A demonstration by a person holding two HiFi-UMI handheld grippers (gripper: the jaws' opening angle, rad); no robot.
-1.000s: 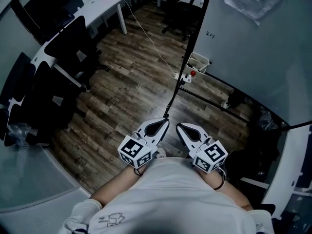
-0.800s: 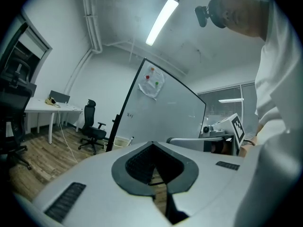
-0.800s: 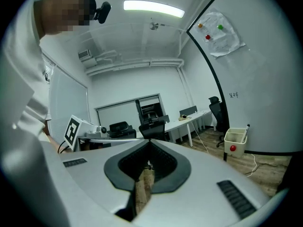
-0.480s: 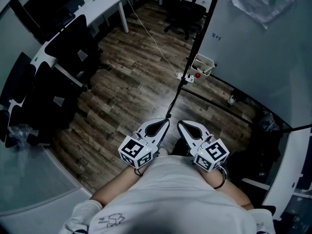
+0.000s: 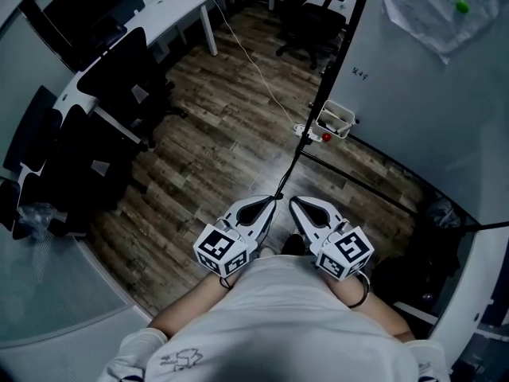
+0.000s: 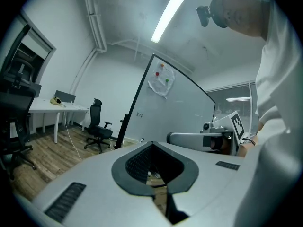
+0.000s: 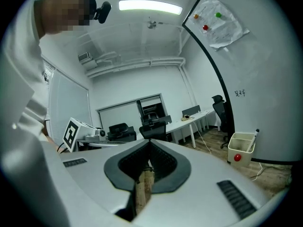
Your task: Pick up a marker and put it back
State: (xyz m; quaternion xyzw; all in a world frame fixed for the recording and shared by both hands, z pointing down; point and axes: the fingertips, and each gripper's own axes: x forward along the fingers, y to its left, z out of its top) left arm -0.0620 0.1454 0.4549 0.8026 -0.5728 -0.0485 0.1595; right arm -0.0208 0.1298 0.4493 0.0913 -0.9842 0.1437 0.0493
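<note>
A white marker box (image 5: 335, 119) hangs at the lower edge of the whiteboard (image 5: 429, 94), with a red round knob (image 5: 325, 137) on its front. In the right gripper view the same marker box (image 7: 241, 147) shows a marker (image 7: 256, 134) sticking up from its right corner. My left gripper (image 5: 267, 204) and right gripper (image 5: 297, 206) are held side by side close to my body, well short of the box. Both are shut with nothing between the jaws. The left gripper (image 6: 152, 144) points toward the whiteboard stand, and the right gripper (image 7: 150, 141) points toward the desks.
Black office chairs (image 5: 119, 78) and a long white desk (image 5: 171, 6) stand at the left and back. A white cable (image 5: 254, 78) runs over the wood floor. The whiteboard's black stand (image 5: 318, 126) crosses ahead. A paper sheet with coloured magnets (image 5: 441, 6) hangs on the board.
The view has shifted a little, so the whiteboard and marker box sit slightly higher and further right. Both grippers keep their place and stay shut.
</note>
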